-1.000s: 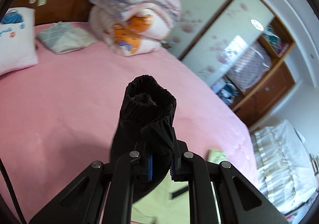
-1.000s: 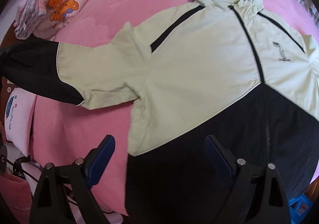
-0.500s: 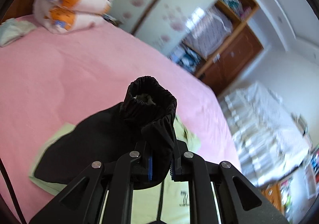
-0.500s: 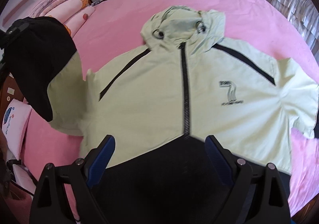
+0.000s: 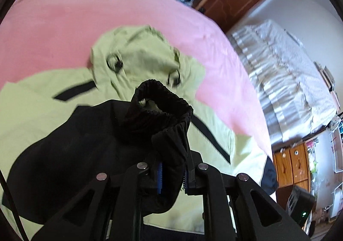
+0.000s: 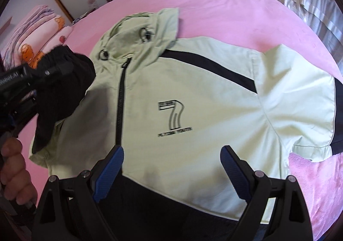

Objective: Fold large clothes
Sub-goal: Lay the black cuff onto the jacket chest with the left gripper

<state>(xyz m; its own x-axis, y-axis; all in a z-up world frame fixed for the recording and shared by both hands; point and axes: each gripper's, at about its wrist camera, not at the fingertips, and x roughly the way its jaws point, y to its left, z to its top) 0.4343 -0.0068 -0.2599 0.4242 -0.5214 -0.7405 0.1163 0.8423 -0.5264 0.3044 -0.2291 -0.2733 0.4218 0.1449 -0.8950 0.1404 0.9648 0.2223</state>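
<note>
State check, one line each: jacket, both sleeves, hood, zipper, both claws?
jacket: spread front-up on the pink bed
left claw: shut on the black sleeve cuff
black sleeve cuff: lifted, carried over the jacket's chest
other sleeve: flat, stretched out to the side
hood: flat, crumpled
zipper: closed
right claw: open, holding nothing
</note>
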